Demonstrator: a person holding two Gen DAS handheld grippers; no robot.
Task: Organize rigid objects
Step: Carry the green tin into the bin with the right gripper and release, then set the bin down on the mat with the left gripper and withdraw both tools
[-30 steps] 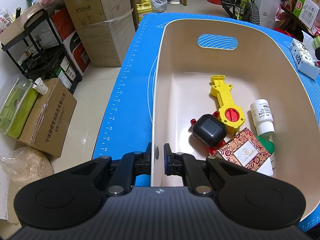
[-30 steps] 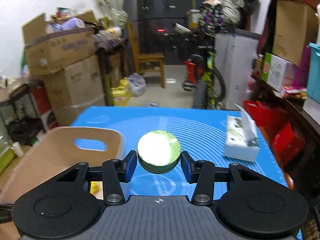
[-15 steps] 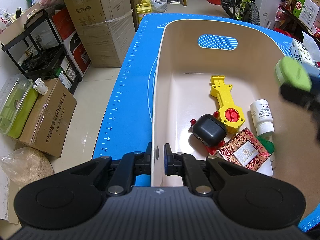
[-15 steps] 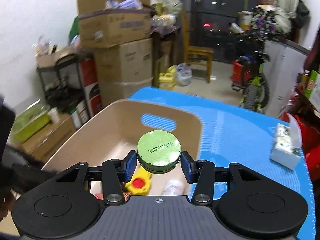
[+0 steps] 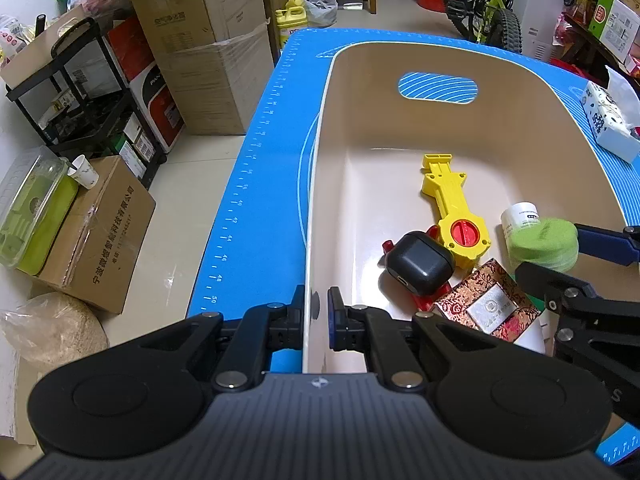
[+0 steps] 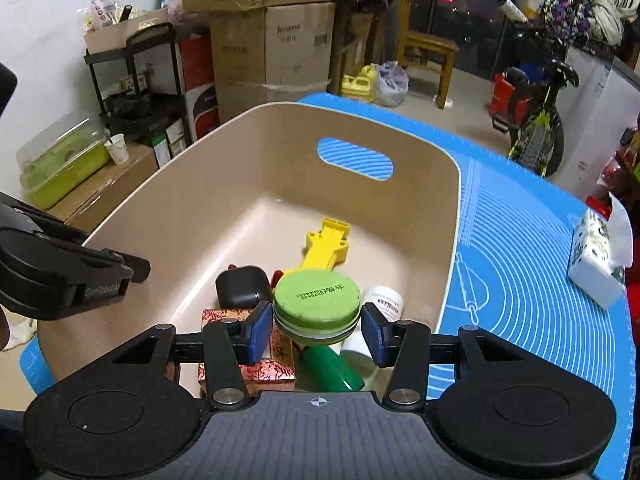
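Since the earlier frame the right gripper [image 6: 316,334] has travelled from above the bare blue mat [image 6: 520,264] to above the near end of the beige bin [image 6: 192,200], carrying the green round tin [image 6: 316,304] with it. The tin sits between the blue pads; the left pad touches it, a narrow gap shows at the right pad, so the jaws look barely apart around it. The tin hangs over the items inside the bin: a white bottle [image 6: 382,300], a black case [image 6: 240,286], a yellow toy [image 6: 326,244], a red patterned box [image 6: 256,364] and a green cylinder [image 6: 332,368]. The left gripper [image 5: 316,316] has not moved; its jaws are clamped together on the bin's near left rim. A tissue box [image 6: 596,256] stands at the mat's right edge, well apart from the bin
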